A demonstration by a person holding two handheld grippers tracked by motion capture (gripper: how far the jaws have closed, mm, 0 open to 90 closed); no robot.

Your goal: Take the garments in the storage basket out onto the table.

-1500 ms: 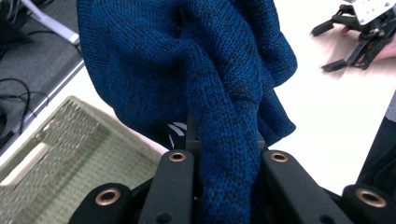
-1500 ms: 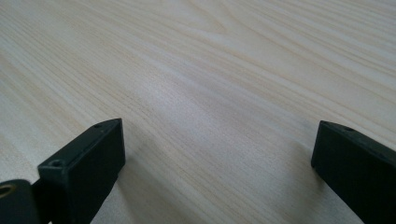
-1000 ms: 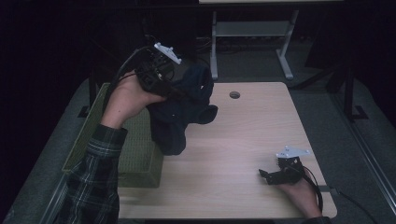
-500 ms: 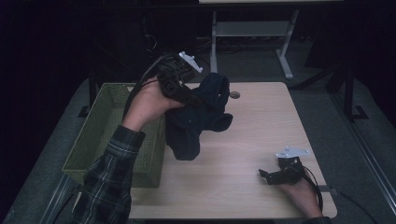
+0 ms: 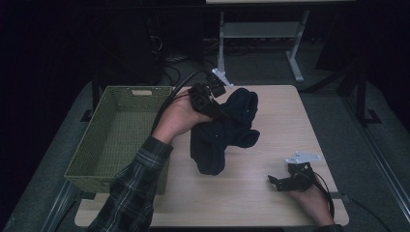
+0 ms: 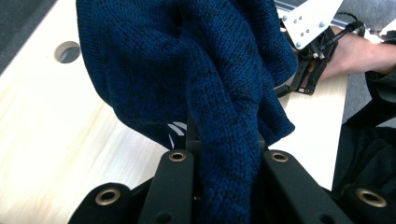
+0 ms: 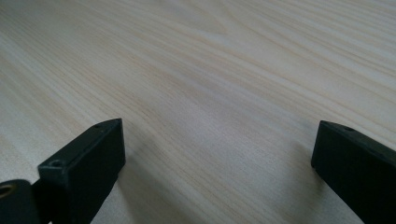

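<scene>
Our left gripper [image 5: 220, 112] is clamped on a dark blue knitted garment [image 5: 223, 133], a thick fold of the wool pinched between its two black jaws, as the left gripper view shows close up [image 6: 219, 93]. We hold it raised above the pale wooden table [image 5: 261, 203], near the middle of the tabletop, and the loose cloth hangs down from the jaws in a bunched lump. Just to the left of it stands a green woven rectangular basket [image 5: 118, 145] at the table's left edge. Our right gripper [image 5: 276, 181] rests low at the near right corner of the table, well apart from the garment, its jaws standing wide apart with bare wood grain between them [image 7: 219, 140]
</scene>
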